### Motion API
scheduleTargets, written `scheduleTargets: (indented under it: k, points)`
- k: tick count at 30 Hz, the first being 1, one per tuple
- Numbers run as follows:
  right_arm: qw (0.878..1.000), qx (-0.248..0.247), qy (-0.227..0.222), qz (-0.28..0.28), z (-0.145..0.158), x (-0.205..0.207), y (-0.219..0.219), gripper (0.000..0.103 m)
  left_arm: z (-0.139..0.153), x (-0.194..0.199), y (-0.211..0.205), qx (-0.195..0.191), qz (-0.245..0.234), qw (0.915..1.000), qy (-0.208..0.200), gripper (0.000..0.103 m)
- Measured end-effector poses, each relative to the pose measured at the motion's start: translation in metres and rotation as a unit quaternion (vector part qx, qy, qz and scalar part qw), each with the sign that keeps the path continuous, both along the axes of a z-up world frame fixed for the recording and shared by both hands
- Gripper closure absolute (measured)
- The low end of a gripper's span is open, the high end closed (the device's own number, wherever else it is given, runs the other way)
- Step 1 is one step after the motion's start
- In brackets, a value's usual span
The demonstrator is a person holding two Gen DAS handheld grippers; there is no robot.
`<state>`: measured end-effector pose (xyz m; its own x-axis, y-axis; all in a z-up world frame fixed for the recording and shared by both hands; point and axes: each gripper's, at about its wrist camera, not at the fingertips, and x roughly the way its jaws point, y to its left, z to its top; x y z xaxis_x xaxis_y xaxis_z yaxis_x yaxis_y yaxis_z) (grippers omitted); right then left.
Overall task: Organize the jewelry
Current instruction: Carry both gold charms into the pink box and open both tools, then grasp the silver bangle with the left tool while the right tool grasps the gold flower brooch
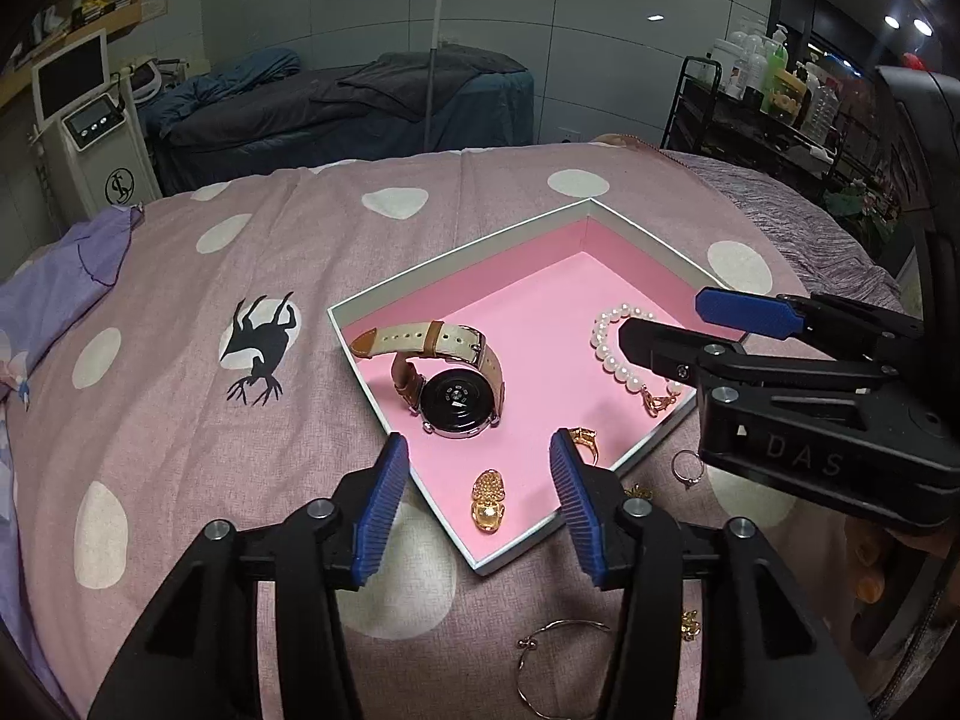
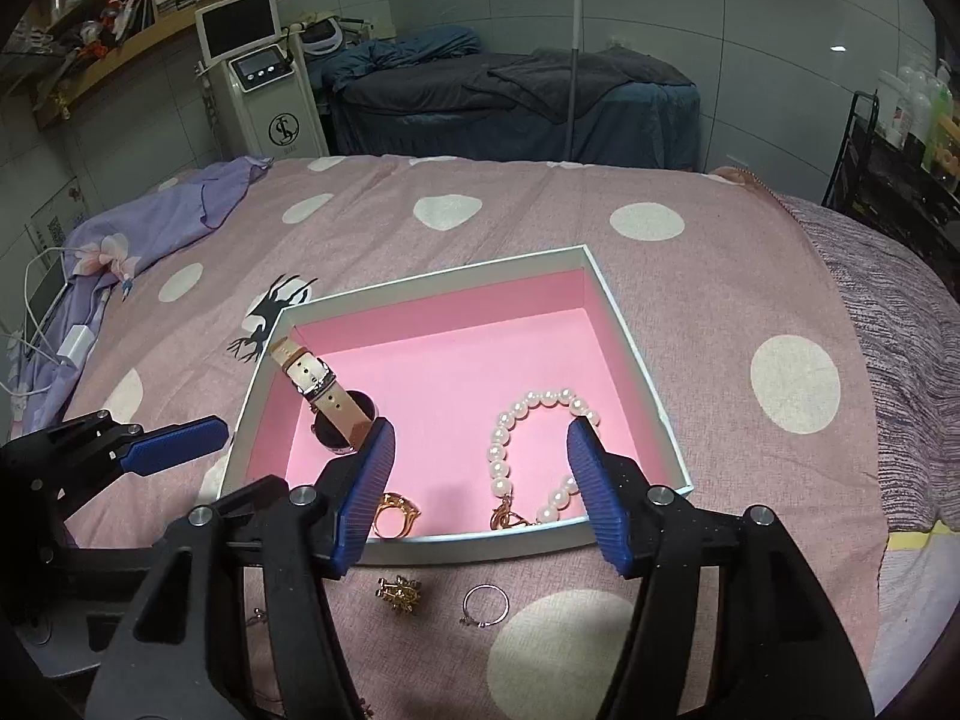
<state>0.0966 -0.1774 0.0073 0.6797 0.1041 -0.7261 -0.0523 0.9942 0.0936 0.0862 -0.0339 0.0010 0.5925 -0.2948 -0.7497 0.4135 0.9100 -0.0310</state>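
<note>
A white box with a pink lining lies on the bed. In it are a watch, a pearl bracelet, a gold ring and a gold charm. On the cover outside the box lie a silver ring, a gold brooch and a thin bangle. My left gripper is open and empty over the box's near corner. My right gripper is open and empty over the box's near edge; it also shows in the left wrist view.
The pink polka-dot cover spreads all round the box. A purple cloth lies at the far left. A white machine with a screen, a dark bed and a rack of bottles stand beyond.
</note>
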Motion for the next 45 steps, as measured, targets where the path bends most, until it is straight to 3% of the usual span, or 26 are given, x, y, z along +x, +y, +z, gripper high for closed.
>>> scheduleTargets:
  k: [4,6,15,26,43,45]
  points:
    - [1.0,-0.002,-0.003,-0.003,0.007,-0.002,-0.003,0.043,0.005,-0.005,0.005,0.002,0.004,0.9999,-0.012,0.043]
    - [1.0,-0.002,-0.007,-0.012,0.01,-0.007,-0.007,0.043,0.008,-0.008,0.009,-0.002,0.007,0.9999,-0.015,0.036]
    - [0.997,0.06,0.019,-0.049,0.007,-0.034,-0.028,0.041,0.012,-0.03,0.026,-0.026,0.021,0.9994,-0.004,0.019]
    - [0.995,0.077,0.033,-0.063,-0.003,-0.067,-0.036,0.039,0.006,-0.054,0.025,-0.026,0.008,0.9996,0.011,0.019]
    - [0.999,0.006,0.033,-0.029,-0.03,-0.11,-0.02,0.039,-0.022,-0.082,0.05,-0.019,0.012,0.9988,0.043,0.021]
    - [0.999,-0.003,0.035,-0.024,-0.033,-0.112,-0.02,0.045,-0.025,-0.086,0.053,-0.02,0.01,0.9987,0.046,0.027]
